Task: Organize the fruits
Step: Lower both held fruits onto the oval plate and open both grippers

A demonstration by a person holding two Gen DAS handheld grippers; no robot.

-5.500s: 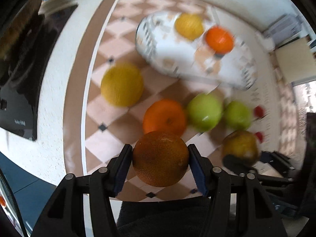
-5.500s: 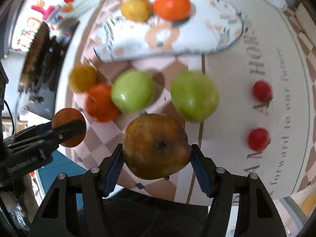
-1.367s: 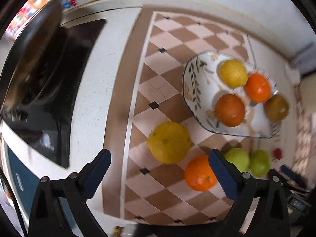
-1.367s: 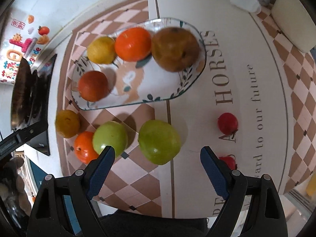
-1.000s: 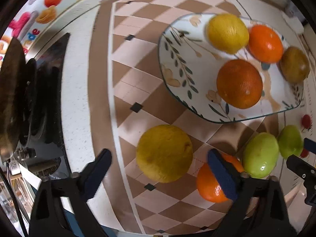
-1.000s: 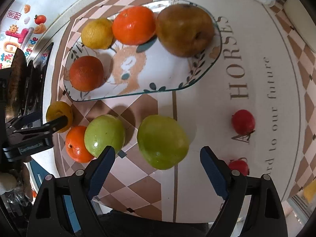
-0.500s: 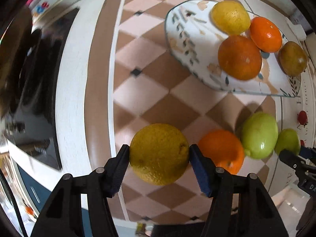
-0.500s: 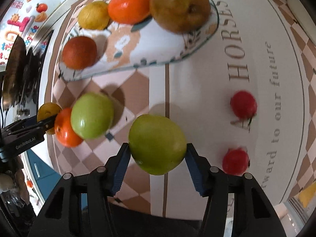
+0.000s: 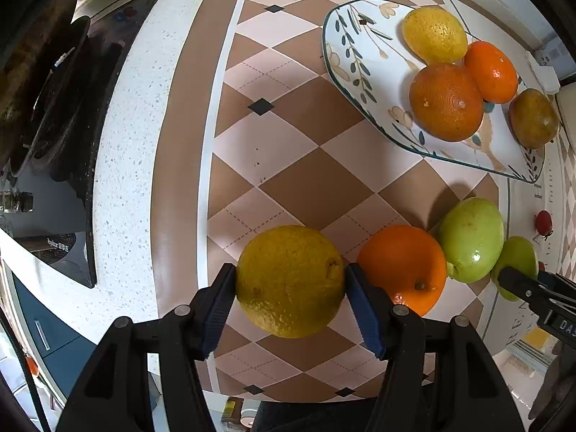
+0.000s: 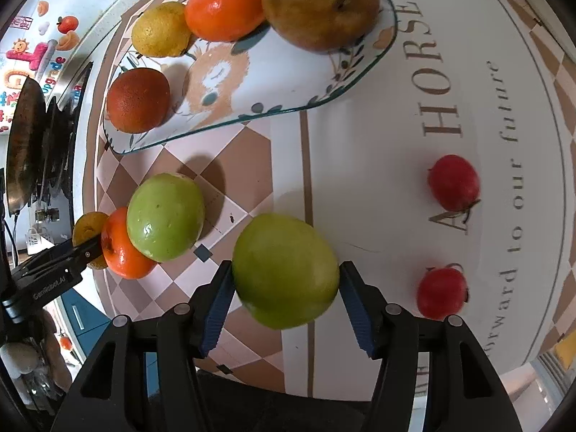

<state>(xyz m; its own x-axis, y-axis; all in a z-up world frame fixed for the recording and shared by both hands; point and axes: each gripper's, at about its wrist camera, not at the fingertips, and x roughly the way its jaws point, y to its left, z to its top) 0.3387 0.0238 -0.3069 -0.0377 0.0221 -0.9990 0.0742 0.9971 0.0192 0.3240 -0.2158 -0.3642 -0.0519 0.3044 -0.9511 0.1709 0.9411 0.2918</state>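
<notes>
Plate (image 9: 345, 50) lies ahead and rightward of the left tool (image 9: 291, 284), clamped on a lemon (image 9: 291, 280); right tool (image 10: 284, 273), pinching a green apple (image 10: 284, 270), sits nearer.

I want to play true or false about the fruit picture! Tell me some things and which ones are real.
1. The left gripper is squeezing a yellow lemon. True.
2. The right gripper is holding a red fruit. False: it holds a green apple; both small red fruits lie on the mat.
3. The plate has four fruits on it. True.
4. The plate holds a green apple. False: it holds a lemon, two oranges and a brownish pear.
5. An orange and a second green apple sit side by side on the mat. True.
</notes>
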